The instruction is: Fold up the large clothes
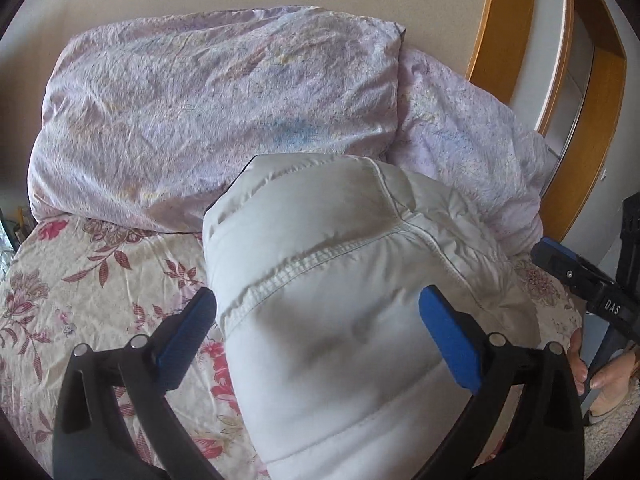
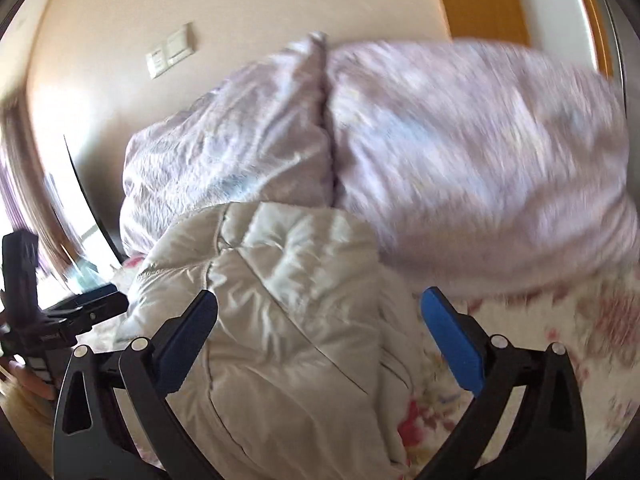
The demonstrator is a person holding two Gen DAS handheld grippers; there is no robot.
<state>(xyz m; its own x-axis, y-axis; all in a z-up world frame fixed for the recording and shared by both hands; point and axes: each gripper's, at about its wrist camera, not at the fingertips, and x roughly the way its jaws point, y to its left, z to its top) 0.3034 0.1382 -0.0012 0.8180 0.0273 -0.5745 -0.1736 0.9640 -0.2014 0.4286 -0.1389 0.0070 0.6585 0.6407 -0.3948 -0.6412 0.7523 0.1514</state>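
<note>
- Jacket (image 1: 340, 320): one white padded garment, bunched into a bulky roll on the bed's floral sheet (image 1: 80, 300), just in front of the lilac duvet (image 1: 200, 120).
- Handling, as a judgement: it looks light, soft and springy with a slick shell, so folds may puff open; you would do best to pinch a stitched seam or hem.
- Your left claw (image 1: 318, 334) stands open, blue fingers either side of the roll, not pinching.
- Your right claw (image 2: 320, 336) is open too, over the jacket; that view is blurred.
- Count: one jacket, two claws, one duvet.
</note>
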